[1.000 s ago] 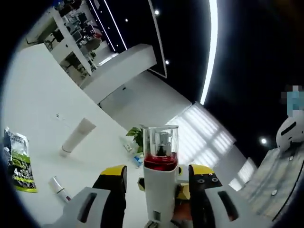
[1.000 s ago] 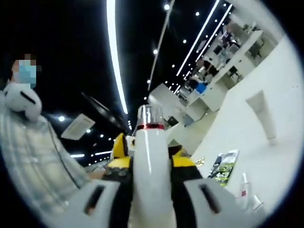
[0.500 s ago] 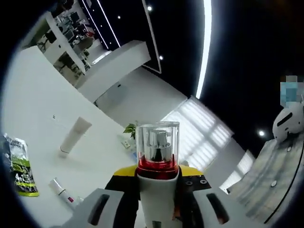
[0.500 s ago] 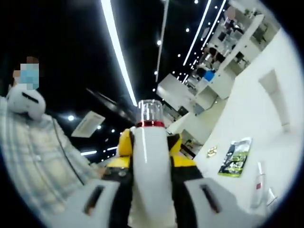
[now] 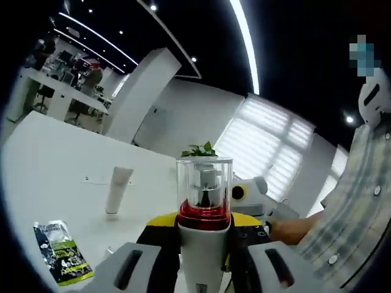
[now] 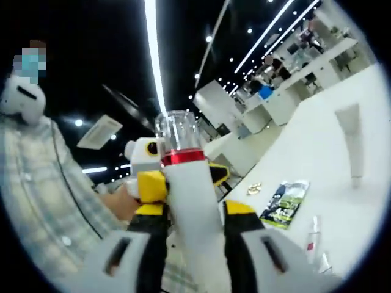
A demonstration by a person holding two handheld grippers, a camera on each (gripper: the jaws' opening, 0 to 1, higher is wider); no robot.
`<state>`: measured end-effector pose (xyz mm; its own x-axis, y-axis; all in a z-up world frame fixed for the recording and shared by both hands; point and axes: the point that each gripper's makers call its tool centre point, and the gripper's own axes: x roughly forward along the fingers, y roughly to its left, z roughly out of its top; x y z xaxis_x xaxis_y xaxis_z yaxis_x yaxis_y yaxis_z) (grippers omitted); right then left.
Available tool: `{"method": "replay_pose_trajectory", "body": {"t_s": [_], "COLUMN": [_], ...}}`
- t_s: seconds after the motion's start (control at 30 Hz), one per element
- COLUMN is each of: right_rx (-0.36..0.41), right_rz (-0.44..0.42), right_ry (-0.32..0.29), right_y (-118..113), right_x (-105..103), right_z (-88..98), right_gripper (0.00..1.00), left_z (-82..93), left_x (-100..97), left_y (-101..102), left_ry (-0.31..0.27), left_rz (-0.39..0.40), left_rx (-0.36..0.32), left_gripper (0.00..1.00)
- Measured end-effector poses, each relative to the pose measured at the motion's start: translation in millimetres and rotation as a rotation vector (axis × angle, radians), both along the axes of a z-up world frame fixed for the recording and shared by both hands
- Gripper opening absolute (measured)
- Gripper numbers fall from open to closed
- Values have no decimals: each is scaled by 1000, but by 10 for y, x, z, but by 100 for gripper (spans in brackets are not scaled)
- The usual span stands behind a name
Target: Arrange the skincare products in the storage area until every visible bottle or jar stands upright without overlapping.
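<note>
We clamp both tongs, left (image 5: 204, 256) and right (image 6: 194, 235), on the white red-collared clear-capped pump bottle (image 5: 204, 201), upright at centre frame.

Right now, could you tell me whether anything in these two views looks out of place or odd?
One thing: the white pump bottle with the clear cap is up off the table, clamped by both the left gripper and the right gripper. The white tube stands on its cap; the green sachet lies flat. Nothing is spilled.
</note>
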<state>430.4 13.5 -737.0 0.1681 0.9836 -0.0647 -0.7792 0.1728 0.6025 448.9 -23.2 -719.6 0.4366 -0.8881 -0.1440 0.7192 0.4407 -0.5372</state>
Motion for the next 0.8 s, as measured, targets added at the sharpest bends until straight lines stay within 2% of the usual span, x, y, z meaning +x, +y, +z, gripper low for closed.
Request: {"method": "replay_pose_trajectory", "body": {"t_s": [0.03,0.1,0.17,0.27,0.3,0.33,0.37,0.4,0.47,0.53,0.63,0.8], "right_rx": [-31,-54,-74,-97,-90,-18,32,43,12,-12,-41,-142], "right_rz": [14,12,7,8,6,-35,-69,-92,-127,-134,-141,-112], "right_ry": [-27,-42,-41,-31,-35,-41,-14,1,-32,-36,-51,-75], "right_y": [-6,-26,-62,-160,-205,-248,-309,-346,-381,-320,-196,3], "right_x": [-32,-57,-81,-116,-126,-65,-25,9,75,91,111,61], "right_z": [-31,-52,-91,-139,-125,-2,87,117,129,137,140,-7], "right_gripper": [35,41,51,55,55,54,54,54,57,61,59,51], "left_z": [-58,-134,-181,-268,-282,-337,-351,-384,-412,-450,-483,-462], "left_x": [0,-7,-22,-40,-38,-43,-44,-59,-83,-121,-151,-183], "left_y": [9,40,60,106,111,125,129,140,141,120,68,-13], "left_ry": [-8,-13,-20,-26,-25,-24,-24,-27,-35,-38,-45,-62], "left_rz": [-1,3,2,5,7,13,12,8,1,-12,-31,-57], "left_rx": [35,77,92,113,117,131,135,143,155,170,190,189], "left_gripper": [28,28,28,28,28,28,28,28,28,28,28,28]}}
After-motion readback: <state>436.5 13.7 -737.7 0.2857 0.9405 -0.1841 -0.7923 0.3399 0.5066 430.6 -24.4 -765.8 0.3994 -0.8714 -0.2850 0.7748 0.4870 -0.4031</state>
